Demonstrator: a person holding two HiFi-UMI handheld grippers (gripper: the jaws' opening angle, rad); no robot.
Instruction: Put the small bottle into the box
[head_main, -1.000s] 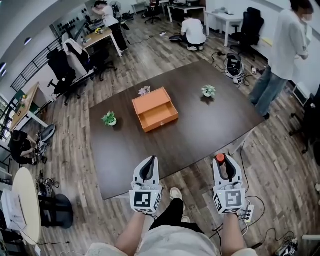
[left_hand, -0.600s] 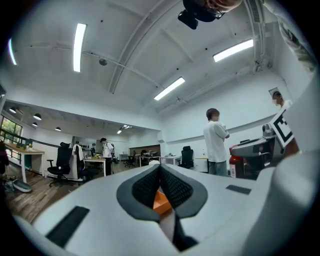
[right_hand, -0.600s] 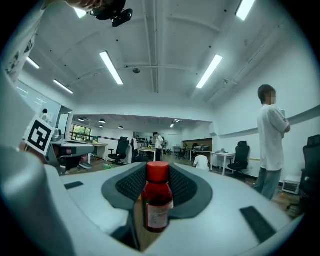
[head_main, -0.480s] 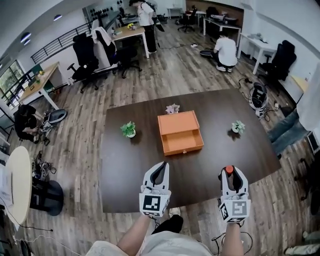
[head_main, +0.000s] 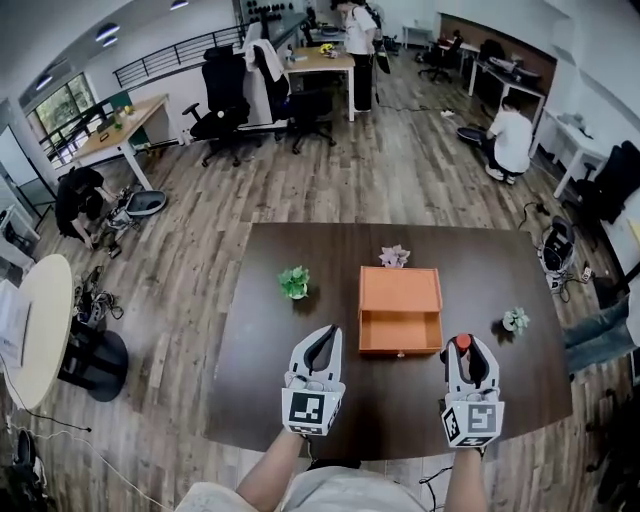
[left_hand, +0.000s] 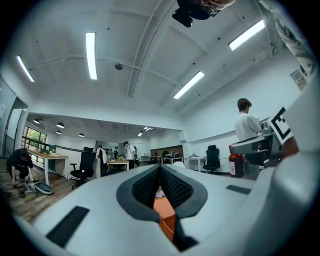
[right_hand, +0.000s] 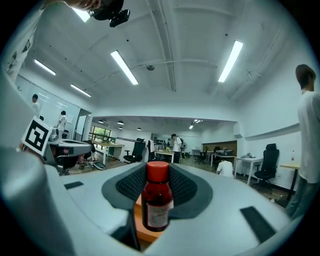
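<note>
The small bottle (right_hand: 158, 200), dark red with a red cap and a white label, stands upright between the pads of my right gripper (right_hand: 158, 172), which is shut on it. In the head view the right gripper (head_main: 464, 350) hangs over the near right of the dark table (head_main: 280, 380), with the bottle's cap (head_main: 463, 342) showing at its tip. The orange box (head_main: 400, 292) lies just ahead, its drawer (head_main: 399, 330) pulled open toward me. My left gripper (head_main: 322, 335) is level, left of the drawer, with nothing held. Its fingertips meet in the left gripper view (left_hand: 160, 170), and the box (left_hand: 167, 220) shows below them.
A small green plant (head_main: 295, 282) stands left of the box, a pale flower (head_main: 394, 256) behind it, another small plant (head_main: 516, 320) to its right. A person's legs (head_main: 600, 335) are at the table's right edge. Office chairs, desks and other people fill the room beyond.
Both grippers have come in over the table's near edge toward the box, which now lies close and square in front. The bottle has stayed in the right gripper.
</note>
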